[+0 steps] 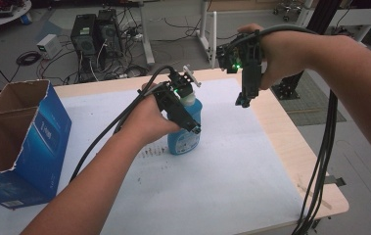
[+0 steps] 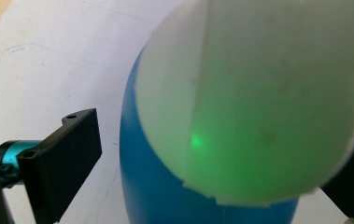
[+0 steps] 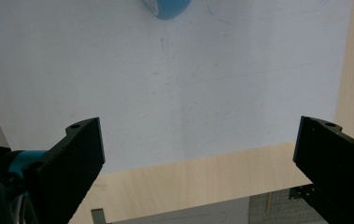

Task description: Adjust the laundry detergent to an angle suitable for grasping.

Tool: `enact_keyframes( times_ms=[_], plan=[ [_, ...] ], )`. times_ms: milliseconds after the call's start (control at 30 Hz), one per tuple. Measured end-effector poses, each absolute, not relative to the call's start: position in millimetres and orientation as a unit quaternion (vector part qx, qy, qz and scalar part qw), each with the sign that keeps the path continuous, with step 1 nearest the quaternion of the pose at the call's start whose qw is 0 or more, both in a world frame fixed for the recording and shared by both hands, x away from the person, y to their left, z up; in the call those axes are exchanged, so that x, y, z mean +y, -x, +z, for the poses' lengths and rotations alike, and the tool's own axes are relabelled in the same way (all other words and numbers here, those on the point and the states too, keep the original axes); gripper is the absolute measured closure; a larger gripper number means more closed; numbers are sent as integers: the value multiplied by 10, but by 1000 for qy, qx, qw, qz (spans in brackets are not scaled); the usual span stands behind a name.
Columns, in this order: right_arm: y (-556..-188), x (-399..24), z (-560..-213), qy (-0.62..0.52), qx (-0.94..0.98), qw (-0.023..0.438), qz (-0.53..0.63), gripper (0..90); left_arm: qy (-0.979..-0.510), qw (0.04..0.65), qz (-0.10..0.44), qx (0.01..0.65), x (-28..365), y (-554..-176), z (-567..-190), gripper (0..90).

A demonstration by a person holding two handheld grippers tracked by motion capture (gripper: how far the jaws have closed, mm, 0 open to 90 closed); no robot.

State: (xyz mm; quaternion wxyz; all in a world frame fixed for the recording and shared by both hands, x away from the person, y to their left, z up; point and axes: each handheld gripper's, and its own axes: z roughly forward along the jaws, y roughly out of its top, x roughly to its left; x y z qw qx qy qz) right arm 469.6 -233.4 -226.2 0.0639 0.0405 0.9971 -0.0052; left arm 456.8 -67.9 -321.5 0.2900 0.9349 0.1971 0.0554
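**Taking the blue bottle by its body**

The room behind is a workshop: computer towers stand on the grey floor among many loose cables. My counter is pale wood, covered almost fully with a white sheet that has some small dark marks. At the left side an open blue cardboard box stands on it, well apart from my work.

The blue bottle stands upright near the middle of the sheet, with a white cap on top. My left tool comes down over it from above. In the left gripper view its jaws are released and stand on both sides of the blue body, the cap very close to the camera. I cannot tell if a jaw already touches the plastic.

My right tool hangs in the air above the far right part of the sheet, apart from the bottle. It is released too and holds nothing, pointing down at the bare sheet and the wooden edge.

To do this step well, I think the left tool should go a little lower, so the jaws close on the wide body and not on the rounded shoulder, where they may slip. I should keep the bottle centred between the jaws and close slowly, because a soft bottle can deform or tip over.
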Motion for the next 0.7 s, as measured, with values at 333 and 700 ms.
enact_keyframes(
  times_ms=[333, 700],
  plan=[
    [-4705, -2356, -2266, -39, 997, 65, -5, 11, -936, 284, 68, 197, -681, -4581, -3230, 165],
    [-4718, -2345, -2288, -42, 997, 64, -4, 11, -935, 287, 65, 196, -701, -4586, -3249, 186]
  ],
)
